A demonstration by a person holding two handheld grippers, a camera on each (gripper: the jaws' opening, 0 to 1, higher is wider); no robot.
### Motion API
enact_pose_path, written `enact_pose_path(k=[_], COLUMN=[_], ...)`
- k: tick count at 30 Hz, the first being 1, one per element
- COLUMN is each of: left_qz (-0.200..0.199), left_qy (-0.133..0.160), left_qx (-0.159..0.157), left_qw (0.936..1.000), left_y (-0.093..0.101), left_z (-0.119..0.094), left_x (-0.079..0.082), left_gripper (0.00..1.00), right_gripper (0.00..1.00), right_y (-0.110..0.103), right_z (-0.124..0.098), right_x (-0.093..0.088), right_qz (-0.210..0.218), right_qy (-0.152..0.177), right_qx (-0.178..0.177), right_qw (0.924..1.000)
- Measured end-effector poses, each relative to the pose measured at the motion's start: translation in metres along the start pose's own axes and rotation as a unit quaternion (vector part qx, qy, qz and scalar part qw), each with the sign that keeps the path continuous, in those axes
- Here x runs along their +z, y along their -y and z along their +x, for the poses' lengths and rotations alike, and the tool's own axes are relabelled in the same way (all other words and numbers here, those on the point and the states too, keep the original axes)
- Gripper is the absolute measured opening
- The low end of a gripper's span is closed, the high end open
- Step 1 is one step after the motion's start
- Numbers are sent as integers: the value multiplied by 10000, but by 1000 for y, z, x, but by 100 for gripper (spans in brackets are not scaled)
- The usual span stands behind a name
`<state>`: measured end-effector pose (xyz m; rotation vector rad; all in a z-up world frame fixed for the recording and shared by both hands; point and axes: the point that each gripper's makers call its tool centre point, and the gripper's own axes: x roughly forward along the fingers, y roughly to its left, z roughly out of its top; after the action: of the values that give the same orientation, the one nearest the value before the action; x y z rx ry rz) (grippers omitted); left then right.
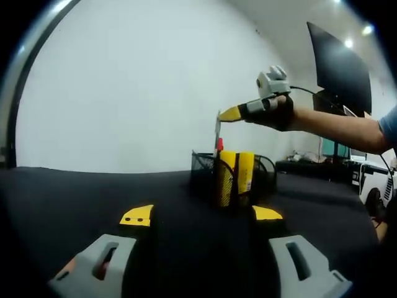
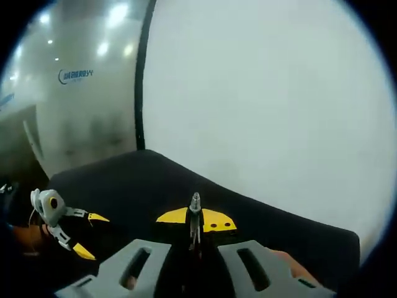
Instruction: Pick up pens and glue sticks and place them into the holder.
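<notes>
— Right, my left gripper (image 1: 201, 216) rests wide open, holding nothing, low on the black table (image 1: 74, 192). The holder (image 1: 232, 177) stands beyond.

— And yours?

— My right gripper (image 2: 195, 222), clamped on a pen (image 2: 195, 217), hangs above the holder, pen pointing outward along the jaws.

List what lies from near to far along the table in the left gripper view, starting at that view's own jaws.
Left gripper, jaws apart → bare black table → black mesh holder with yellow glue sticks → right gripper above it, holding a pen.
</notes>
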<state>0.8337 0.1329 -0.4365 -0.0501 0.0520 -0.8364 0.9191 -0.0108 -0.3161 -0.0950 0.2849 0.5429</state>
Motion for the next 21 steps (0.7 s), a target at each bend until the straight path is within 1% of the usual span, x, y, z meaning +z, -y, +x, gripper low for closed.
enact_pose_path(k=[2,6,9,12,21], left_qz=[3,-4,5,15,23], left_qy=[-5,1,-10,-19,-38], left_qx=[-6,-5,-4,-7,-8], left_qw=[10000,10000,10000,10000,10000], left_y=[0,0,0,0,0], left_z=[0,0,0,0,1], left_x=[0,0,0,-1,-2], left_gripper=[57,57,57,57,57], right_gripper=[3,3,4,4,4], right_y=[-3,3,-2,-5,-8], right_z=[0,6,7,7,7], right_x=[-4,-9,-16,-16,-19], right_qz=[59,183,196,293,120], right_qy=[-12,-56,-119,-68,-122], right_qx=[21,37,61,101,84], right_qw=[10000,9998,9997,9995,9998])
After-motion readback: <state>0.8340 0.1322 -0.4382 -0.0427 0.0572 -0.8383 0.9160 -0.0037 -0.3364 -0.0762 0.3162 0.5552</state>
